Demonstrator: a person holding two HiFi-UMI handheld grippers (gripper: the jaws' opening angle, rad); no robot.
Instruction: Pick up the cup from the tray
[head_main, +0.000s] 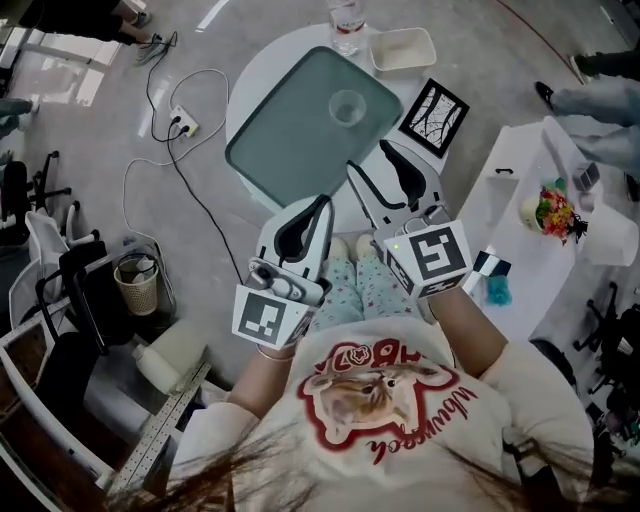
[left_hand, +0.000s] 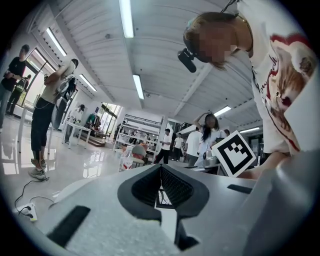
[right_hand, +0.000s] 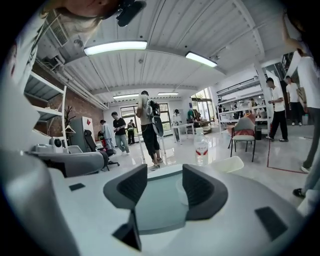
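Note:
A clear cup stands upright near the far right corner of the grey-green tray on a round white table. My right gripper hovers open over the tray's near right edge, short of the cup, with nothing between its pads. In the right gripper view the tray fills the gap between the pads of the right gripper, and the cup shows faintly beside the right pad. My left gripper is shut and empty at the tray's near edge; its pads meet.
A water bottle and a white container stand beyond the tray, a black-and-white card to its right. A white side table with flowers is at the right. A power strip with cable and a waste basket sit on the floor at left.

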